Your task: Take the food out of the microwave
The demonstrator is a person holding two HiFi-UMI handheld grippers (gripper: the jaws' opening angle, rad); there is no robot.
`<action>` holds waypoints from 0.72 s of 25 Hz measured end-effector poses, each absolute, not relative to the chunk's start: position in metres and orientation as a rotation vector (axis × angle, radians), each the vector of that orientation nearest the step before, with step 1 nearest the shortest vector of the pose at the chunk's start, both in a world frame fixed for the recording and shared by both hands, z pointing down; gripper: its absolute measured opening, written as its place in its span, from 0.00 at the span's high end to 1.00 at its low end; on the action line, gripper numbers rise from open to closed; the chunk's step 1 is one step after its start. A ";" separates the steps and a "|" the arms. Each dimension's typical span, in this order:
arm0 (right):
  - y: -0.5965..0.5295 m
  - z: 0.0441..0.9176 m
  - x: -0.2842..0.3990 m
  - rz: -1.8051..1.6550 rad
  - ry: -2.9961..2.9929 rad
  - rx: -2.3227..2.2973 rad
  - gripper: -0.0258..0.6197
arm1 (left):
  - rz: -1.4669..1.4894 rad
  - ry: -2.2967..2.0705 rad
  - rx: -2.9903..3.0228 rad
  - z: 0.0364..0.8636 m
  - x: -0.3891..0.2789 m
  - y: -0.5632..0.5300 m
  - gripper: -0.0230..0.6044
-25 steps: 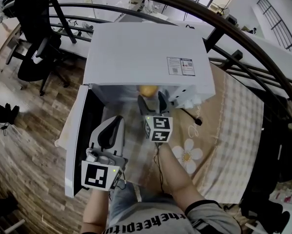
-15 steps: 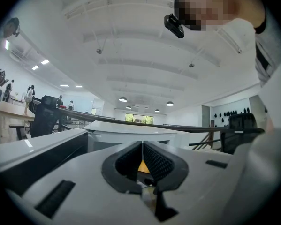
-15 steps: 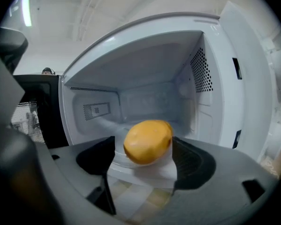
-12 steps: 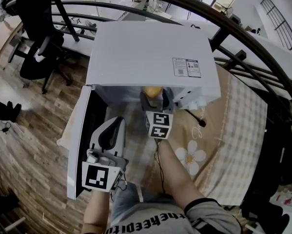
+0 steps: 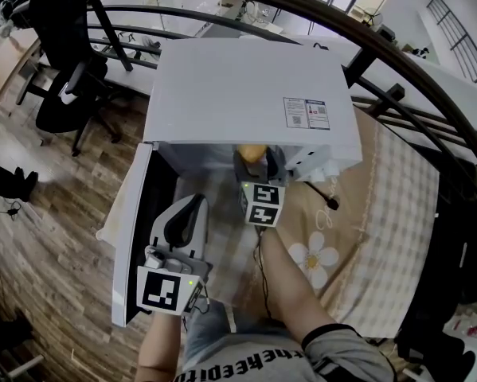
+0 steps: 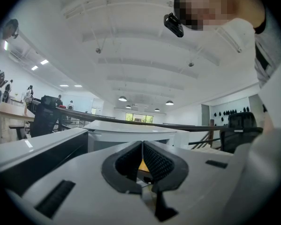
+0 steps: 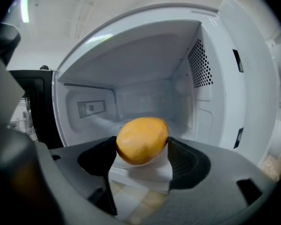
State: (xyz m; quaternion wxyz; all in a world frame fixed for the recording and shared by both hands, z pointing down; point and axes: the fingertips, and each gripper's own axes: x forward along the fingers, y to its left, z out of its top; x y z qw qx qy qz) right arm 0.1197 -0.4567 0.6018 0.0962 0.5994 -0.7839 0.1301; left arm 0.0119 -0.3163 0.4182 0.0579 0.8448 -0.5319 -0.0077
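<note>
Head view: round orange-yellow food (image 5: 250,150) mostly hidden under top of white microwave (image 5: 246,94); label (image 5: 306,111) print too small to be read.

My left gripper (image 5: 192,207) and right gripper (image 5: 256,156) are pale grey with black ribbed pads (image 7: 189,161) and black-and-white marker cubes (image 5: 262,205) — my T-shirt (image 5: 254,362) is grey, black-lettered.

an open office — black swivel chair (image 5: 61,106), long white desks (image 5: 178,6).
</note>
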 end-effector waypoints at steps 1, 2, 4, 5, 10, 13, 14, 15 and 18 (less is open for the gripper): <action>-0.456 0.601 0.119 0.382 -2.331 1.766 0.43 | -0.024 -1.612 2.560 0.418 0.012 -0.316 0.94; -0.455 0.601 0.119 0.379 -2.337 1.755 0.43 | -0.024 -1.611 2.561 0.418 0.013 -0.316 0.94; -0.452 0.602 0.118 0.376 -2.346 1.736 0.44 | -0.027 -1.608 2.564 0.417 0.014 -0.315 0.94; -0.451 0.602 0.119 0.376 -2.350 1.732 0.44 | -0.029 -1.607 2.565 0.416 0.015 -0.314 0.94; -0.442 0.600 0.120 0.380 -2.364 1.707 0.45 | -0.033 -1.608 2.569 0.414 0.016 -0.312 0.94; -0.435 0.597 0.117 0.388 -2.394 1.663 0.45 | -0.030 -1.611 2.567 0.413 0.017 -0.310 0.94; -0.433 0.596 0.117 0.393 -2.403 1.650 0.45 | -0.029 -1.612 2.569 0.413 0.018 -0.310 0.94; -0.430 0.594 0.116 0.392 -2.410 1.641 0.45 | -0.029 -1.612 2.570 0.412 0.018 -0.310 0.94; -0.423 0.587 0.115 0.374 -2.432 1.622 0.45 | -0.036 -1.615 2.575 0.409 0.019 -0.309 0.94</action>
